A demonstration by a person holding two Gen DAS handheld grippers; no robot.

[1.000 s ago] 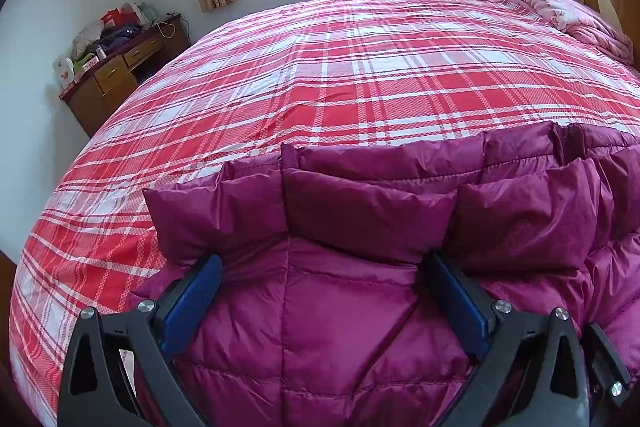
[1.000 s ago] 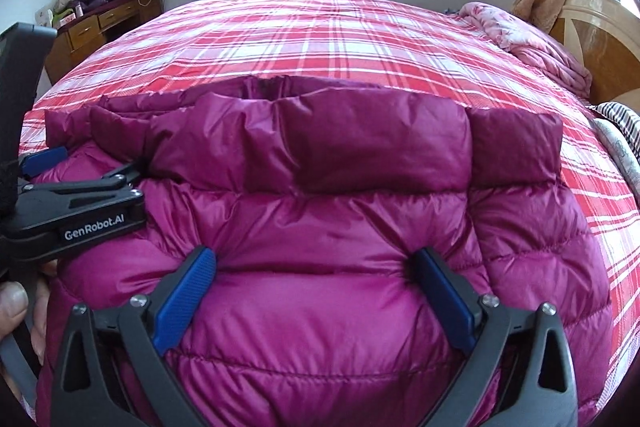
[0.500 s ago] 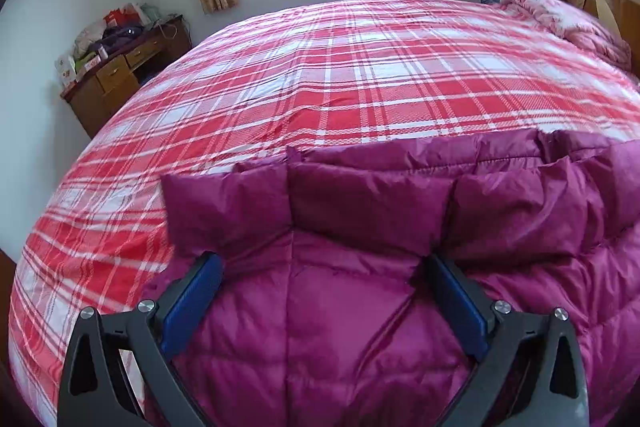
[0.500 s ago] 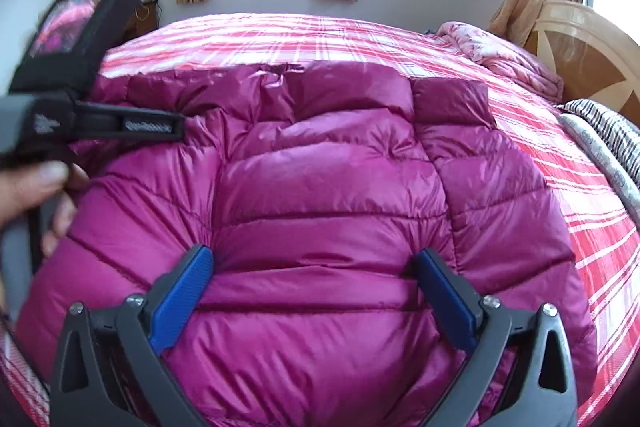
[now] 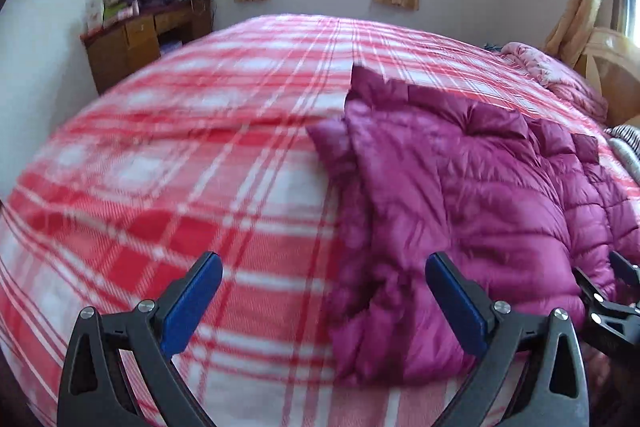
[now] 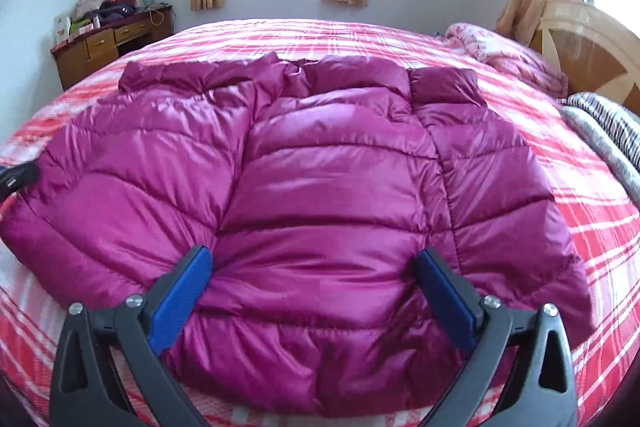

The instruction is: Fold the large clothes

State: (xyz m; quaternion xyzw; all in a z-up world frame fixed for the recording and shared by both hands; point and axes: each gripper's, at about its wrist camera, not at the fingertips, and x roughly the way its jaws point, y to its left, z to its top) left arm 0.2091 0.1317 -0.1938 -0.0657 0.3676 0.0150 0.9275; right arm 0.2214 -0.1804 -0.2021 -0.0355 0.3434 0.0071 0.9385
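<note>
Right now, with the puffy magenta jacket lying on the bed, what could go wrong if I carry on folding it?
1. The shiny magenta quilted down jacket looks slick and puffy, so folds may spring open.
2. The right gripper has its fingers spread wide on the padding and may pinch only the top layer.
3. The left gripper straddles the jacket's edge and the red plaid bedspread, so it might catch both.

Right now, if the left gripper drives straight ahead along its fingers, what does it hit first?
Probably the jacket's left edge. The left gripper is open, straddling the boundary between that edge and the plaid bedspread. Depth is unclear; angled lower, it would meet the bedspread first.
</note>
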